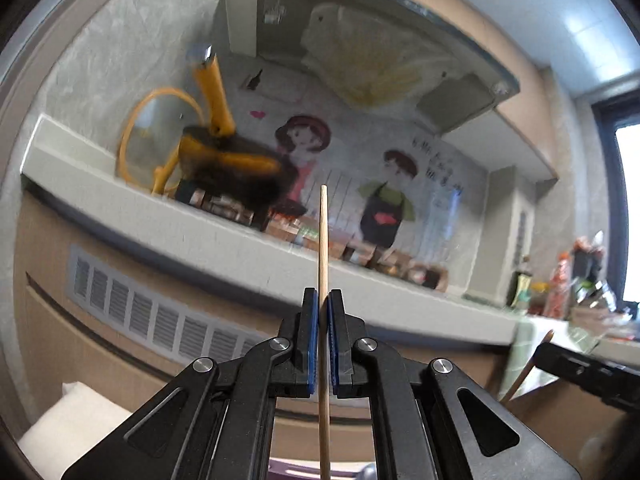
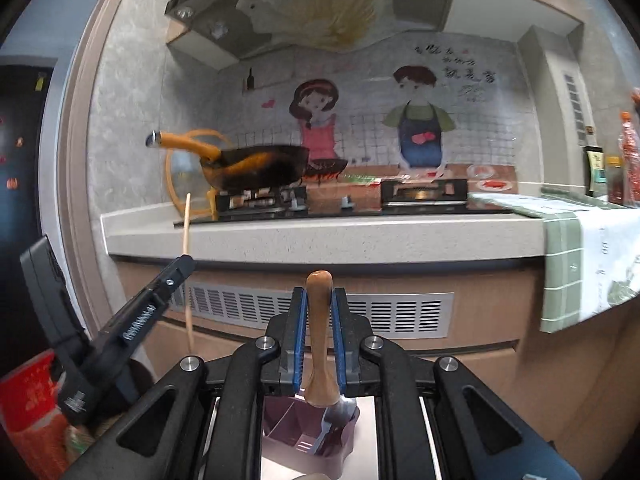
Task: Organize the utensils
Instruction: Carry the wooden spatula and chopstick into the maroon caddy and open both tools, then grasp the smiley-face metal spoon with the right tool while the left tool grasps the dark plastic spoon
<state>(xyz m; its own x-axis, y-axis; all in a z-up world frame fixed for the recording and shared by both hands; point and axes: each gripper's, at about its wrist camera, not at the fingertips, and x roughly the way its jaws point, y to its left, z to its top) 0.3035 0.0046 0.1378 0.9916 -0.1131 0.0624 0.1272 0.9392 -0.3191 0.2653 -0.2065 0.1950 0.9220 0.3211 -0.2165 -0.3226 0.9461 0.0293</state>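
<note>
Handwritten characters on the cartoon backsplash mural (image 2: 456, 64), illegible; white lettering on the left gripper (image 2: 138, 320), unreadable

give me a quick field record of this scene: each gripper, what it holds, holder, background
left gripper: shut on a single wooden chopstick, held upright
right gripper: shut on a wooden-handled utensil, handle end up; its metal head hangs below the jaws, type unclear
utensil holder: mauve, with compartments, below the right gripper
counter: pale stone, gas stove on it
wok: dark with orange handle, on the left burner
wall: cartoon couple mural behind the stove
</note>
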